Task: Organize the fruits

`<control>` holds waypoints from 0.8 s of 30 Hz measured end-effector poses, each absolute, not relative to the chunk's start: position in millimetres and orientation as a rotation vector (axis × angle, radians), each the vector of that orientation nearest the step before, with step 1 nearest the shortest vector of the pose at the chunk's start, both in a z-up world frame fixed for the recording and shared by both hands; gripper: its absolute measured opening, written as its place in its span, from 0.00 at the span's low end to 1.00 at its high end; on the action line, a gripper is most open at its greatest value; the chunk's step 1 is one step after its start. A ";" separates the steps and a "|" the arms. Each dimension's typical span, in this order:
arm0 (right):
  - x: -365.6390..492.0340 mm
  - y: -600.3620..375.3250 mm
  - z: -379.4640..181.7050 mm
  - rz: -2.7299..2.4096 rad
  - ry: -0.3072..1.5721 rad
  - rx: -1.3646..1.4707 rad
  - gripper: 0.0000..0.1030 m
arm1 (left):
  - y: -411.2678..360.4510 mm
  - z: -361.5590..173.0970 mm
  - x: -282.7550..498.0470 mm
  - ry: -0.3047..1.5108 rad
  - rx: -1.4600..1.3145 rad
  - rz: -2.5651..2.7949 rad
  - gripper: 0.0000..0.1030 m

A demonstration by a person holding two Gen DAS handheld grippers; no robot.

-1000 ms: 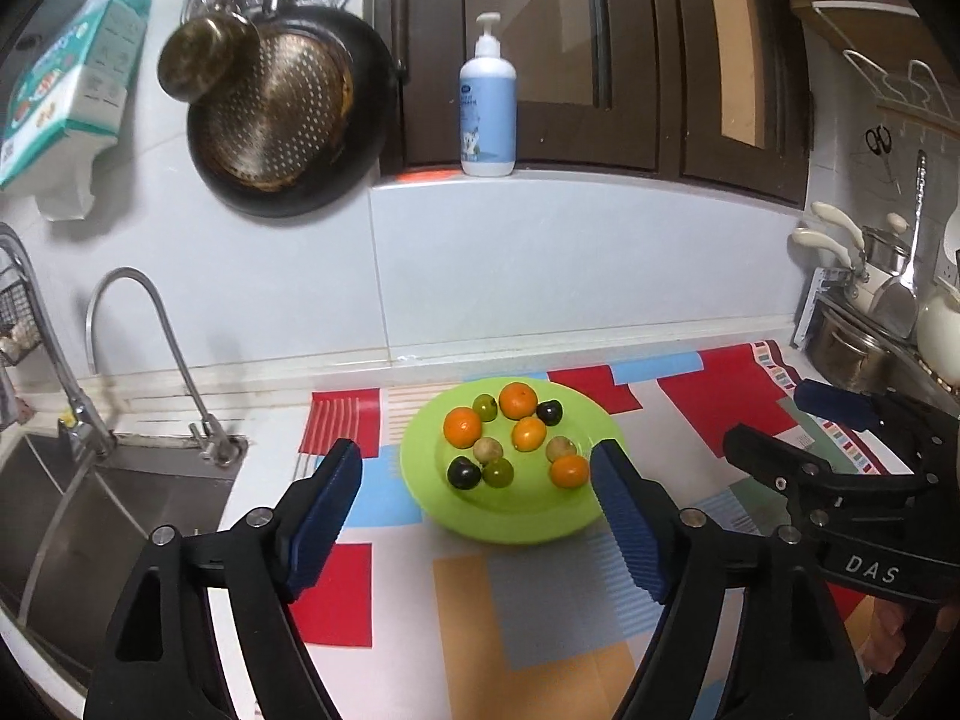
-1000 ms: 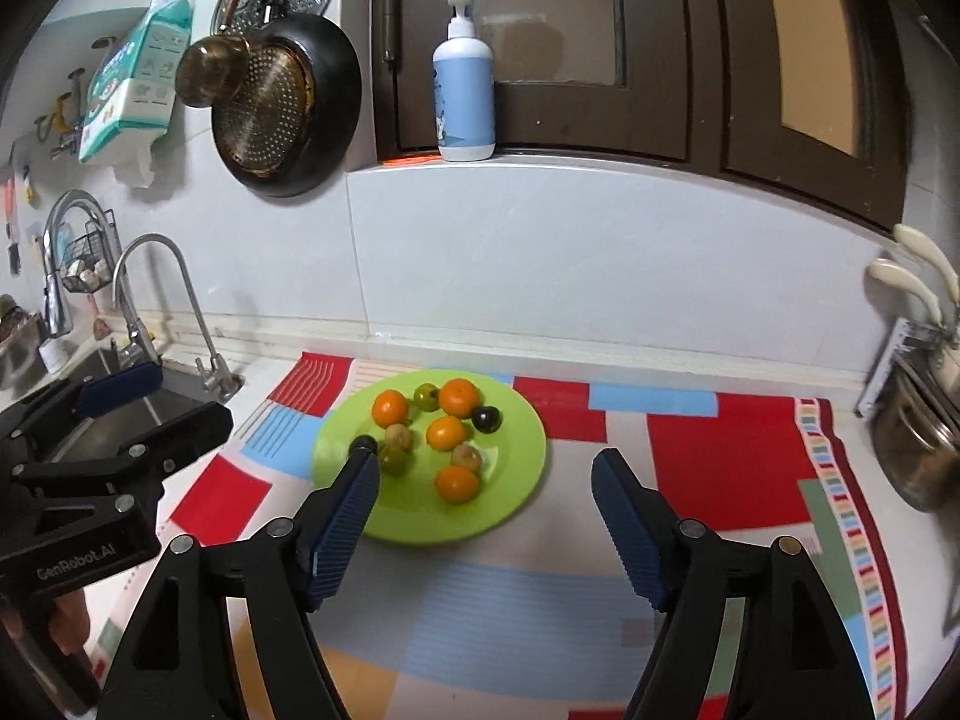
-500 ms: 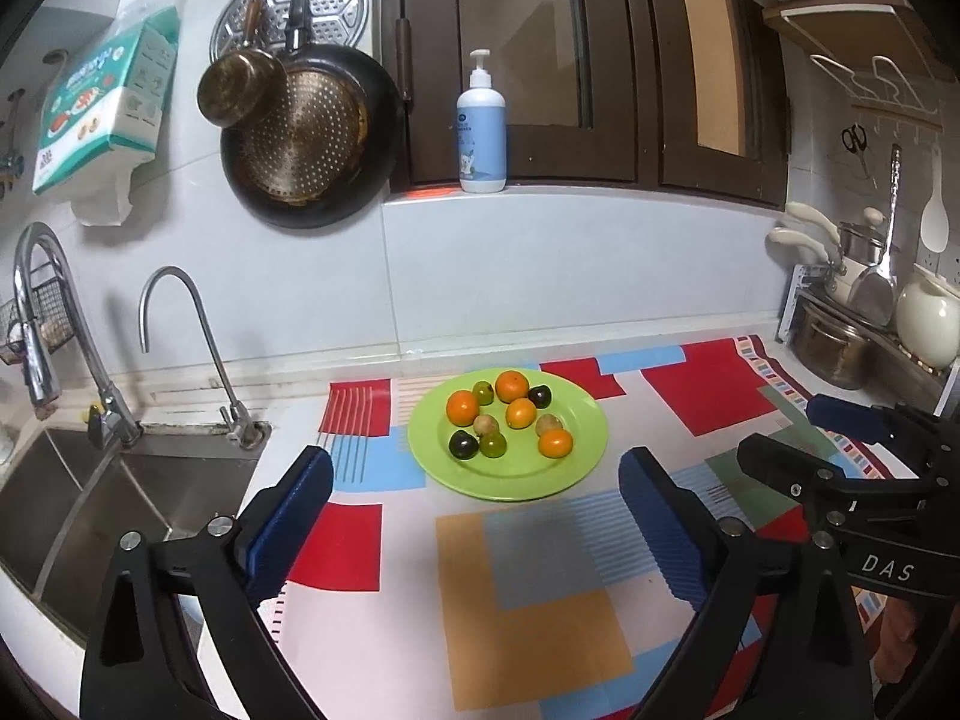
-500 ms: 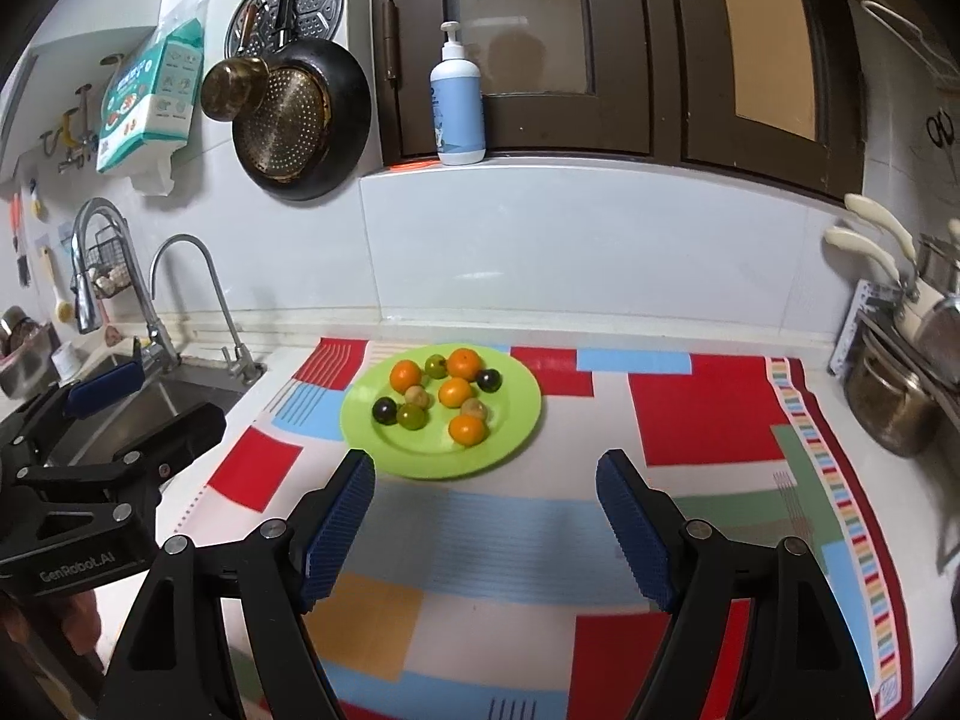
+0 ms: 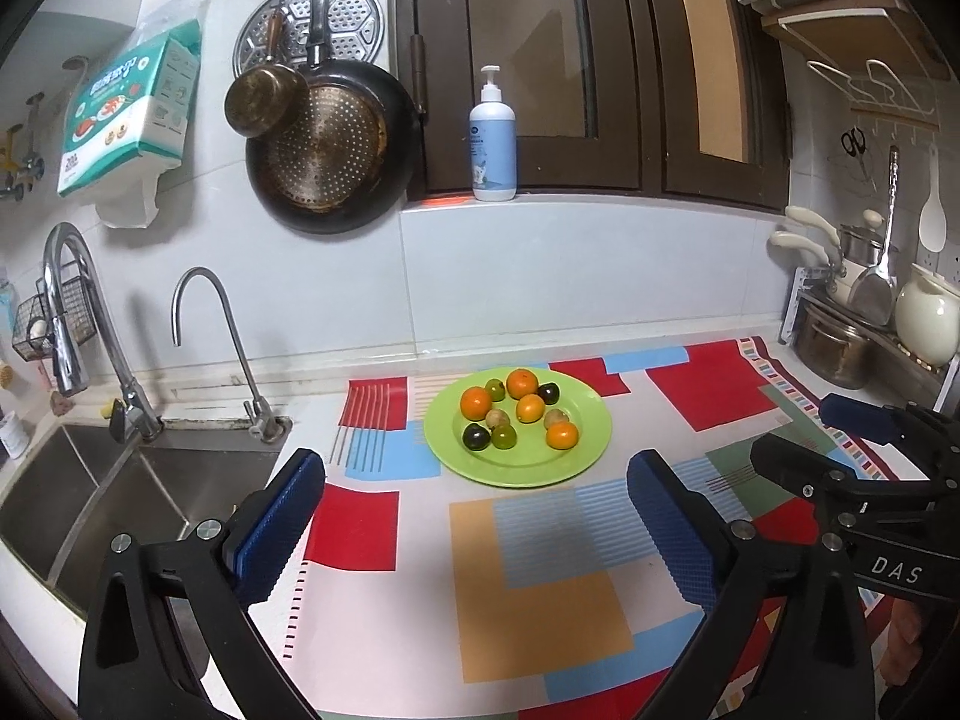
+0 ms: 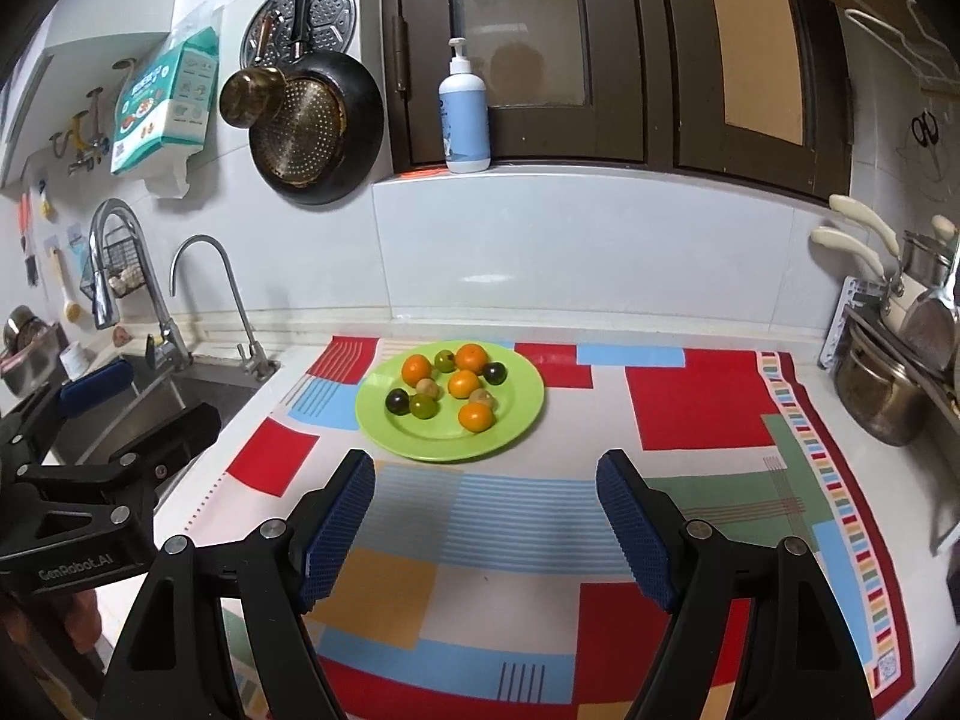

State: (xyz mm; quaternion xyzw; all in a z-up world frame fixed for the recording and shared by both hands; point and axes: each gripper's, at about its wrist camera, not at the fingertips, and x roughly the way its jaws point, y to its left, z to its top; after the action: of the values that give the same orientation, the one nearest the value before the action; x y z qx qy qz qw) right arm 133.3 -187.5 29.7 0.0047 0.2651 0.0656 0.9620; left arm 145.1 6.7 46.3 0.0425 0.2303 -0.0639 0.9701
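A green plate (image 5: 576, 456) (image 6: 516, 420) stands on the patterned mat and holds several small fruits: orange ones (image 5: 522, 384) (image 6: 476, 417), green ones (image 5: 504, 437) (image 6: 423, 406), dark ones (image 5: 476, 437) (image 6: 396, 401) and brownish ones (image 5: 497, 418). My left gripper (image 5: 477, 516) is open and empty, held above the mat well in front of the plate. My right gripper (image 6: 486, 516) is open and empty, also short of the plate. Each gripper shows at the edge of the other's view: the right one (image 5: 840, 438) and the left one (image 6: 120, 402).
A steel sink (image 5: 120, 498) with two taps (image 5: 210, 324) lies to the left. Pots (image 5: 840, 342) stand on a rack to the right. A pan (image 5: 336, 150) hangs on the wall; a pump bottle (image 5: 493, 138) stands on the sill. The mat (image 5: 540, 600) covers the counter.
Both grippers have drawn back and up from the plate, so it looks smaller and farther. The fruits have not moved. Both grippers stay open.
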 end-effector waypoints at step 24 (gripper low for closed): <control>128.8 -188.4 30.8 0.139 0.535 -0.006 0.75 | 6.0 47.8 140.8 0.472 0.090 -0.120 1.00</control>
State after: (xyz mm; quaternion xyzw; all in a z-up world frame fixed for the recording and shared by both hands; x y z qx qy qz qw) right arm 128.8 -188.4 30.8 -0.0030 0.2639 0.0688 0.9621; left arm 140.8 6.0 47.8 0.0443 0.2334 -0.0596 0.9695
